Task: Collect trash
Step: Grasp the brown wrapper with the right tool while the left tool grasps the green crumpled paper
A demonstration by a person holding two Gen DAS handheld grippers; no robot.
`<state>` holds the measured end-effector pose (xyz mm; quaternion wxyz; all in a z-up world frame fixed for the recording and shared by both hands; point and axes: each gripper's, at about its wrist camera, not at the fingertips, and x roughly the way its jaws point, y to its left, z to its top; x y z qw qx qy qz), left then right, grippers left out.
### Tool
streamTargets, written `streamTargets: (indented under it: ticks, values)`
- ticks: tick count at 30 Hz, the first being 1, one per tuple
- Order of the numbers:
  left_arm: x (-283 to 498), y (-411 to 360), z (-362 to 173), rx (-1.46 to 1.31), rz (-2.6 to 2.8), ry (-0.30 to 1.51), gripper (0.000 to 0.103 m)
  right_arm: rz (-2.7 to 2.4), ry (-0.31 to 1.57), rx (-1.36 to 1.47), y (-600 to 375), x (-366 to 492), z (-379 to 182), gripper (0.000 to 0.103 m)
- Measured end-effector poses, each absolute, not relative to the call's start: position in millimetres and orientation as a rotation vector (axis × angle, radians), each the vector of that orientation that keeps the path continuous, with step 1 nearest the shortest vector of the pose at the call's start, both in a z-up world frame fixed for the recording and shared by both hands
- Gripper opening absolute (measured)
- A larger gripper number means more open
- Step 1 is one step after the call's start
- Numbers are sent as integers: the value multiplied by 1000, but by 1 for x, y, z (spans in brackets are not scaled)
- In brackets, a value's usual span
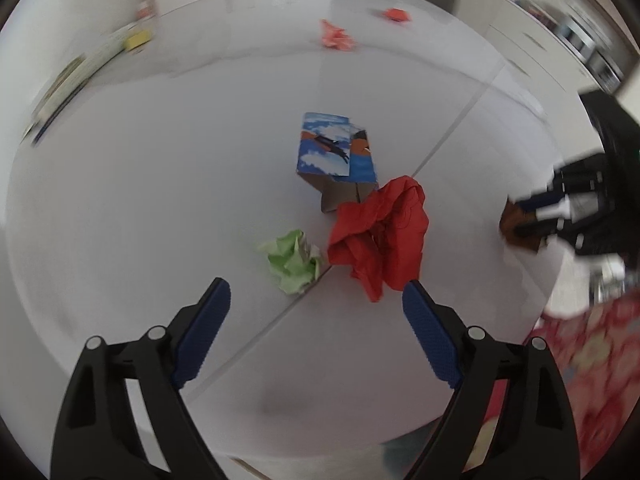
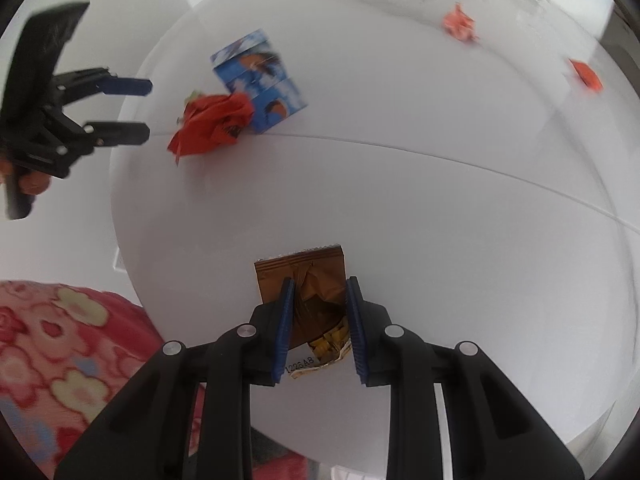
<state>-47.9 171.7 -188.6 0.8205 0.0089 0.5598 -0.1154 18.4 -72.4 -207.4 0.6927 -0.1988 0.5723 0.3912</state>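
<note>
My left gripper (image 1: 316, 292) is open and empty, just short of a crumpled green paper ball (image 1: 294, 261) and a crumpled red wrapper (image 1: 380, 234). A blue printed carton (image 1: 336, 148) lies behind them. My right gripper (image 2: 320, 284) is shut on a brown snack wrapper (image 2: 310, 276) above the round white table (image 2: 440, 240). In the right wrist view the left gripper (image 2: 146, 110) sits at the left beside the red wrapper (image 2: 212, 120) and the carton (image 2: 260, 80). The right gripper with the brown wrapper (image 1: 524, 228) shows at the right of the left wrist view.
Two small red-orange paper scraps (image 1: 336, 34) (image 1: 396, 14) lie at the table's far side; they also show in the right wrist view (image 2: 460, 24) (image 2: 586, 74). Papers and a yellow block (image 1: 136, 40) lie at the far left edge. A red floral cloth (image 2: 60, 344) is beside the table.
</note>
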Motion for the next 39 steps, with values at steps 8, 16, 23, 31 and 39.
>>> streamTargets:
  ticks: [8,16,23,31,39]
  values:
    - [-22,180,-208,276,-533,1234,78,812,1325,-349,-87,40,-189,27]
    - [7,174,-220,329,-692,1237,63,751,1357,-261,-95,45,-194,28]
    - [4,163,-229,366,-753,1269,43,723,1355,-228,-101,50,-191,28]
    - [-9,168,-226,283,-704,1271,31,740,1332,-205,-108,50,-186,28]
    - [-48,195,-193,196,-520,1283,31,739,1274,-127,-141,45,-170,28]
